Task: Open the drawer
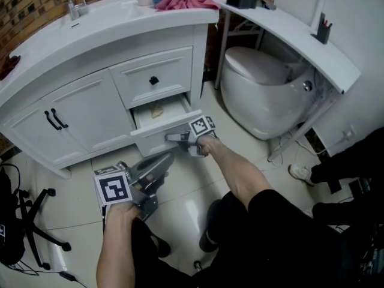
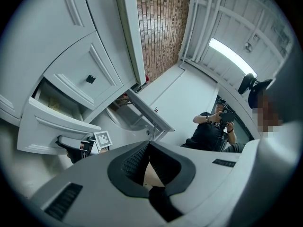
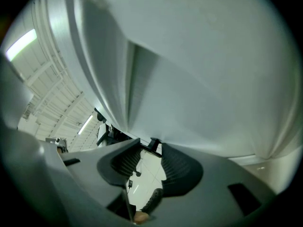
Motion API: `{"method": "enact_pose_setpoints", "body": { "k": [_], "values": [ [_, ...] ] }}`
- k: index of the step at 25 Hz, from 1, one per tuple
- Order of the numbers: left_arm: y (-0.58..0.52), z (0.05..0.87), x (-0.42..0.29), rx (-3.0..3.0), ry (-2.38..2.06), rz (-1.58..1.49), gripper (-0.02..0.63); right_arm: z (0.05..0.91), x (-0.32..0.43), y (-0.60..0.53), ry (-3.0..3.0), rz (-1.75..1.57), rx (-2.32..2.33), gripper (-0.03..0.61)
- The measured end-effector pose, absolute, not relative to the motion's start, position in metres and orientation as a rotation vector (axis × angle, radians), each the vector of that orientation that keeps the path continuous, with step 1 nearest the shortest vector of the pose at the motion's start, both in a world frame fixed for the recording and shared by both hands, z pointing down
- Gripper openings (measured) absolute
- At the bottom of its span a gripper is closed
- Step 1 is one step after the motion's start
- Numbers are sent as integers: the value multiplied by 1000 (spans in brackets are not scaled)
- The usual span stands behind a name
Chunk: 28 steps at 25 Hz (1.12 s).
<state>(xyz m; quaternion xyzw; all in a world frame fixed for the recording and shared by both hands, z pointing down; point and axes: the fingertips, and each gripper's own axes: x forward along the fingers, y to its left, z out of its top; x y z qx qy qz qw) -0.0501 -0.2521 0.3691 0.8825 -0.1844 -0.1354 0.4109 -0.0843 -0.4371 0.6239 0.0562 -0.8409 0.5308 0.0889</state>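
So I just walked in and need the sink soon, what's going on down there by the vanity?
A person faces the white vanity with a hand-held gripper in each hand. The right hand-held gripper is closed on the dark knob of the lower drawer, which stands partway out and shows a small yellowish item inside. The left hand-held gripper hangs back from the cabinet, its jaws together and empty. The upper drawer is shut.
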Motion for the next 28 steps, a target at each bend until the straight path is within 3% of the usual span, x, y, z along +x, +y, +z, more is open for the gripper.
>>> {"method": "enact_pose_setpoints", "body": {
  "k": [28],
  "values": [
    [-217,362,-37,2241,-441,-325,-9,623,-70,-392,-2477,1496,221,153]
  ]
}}
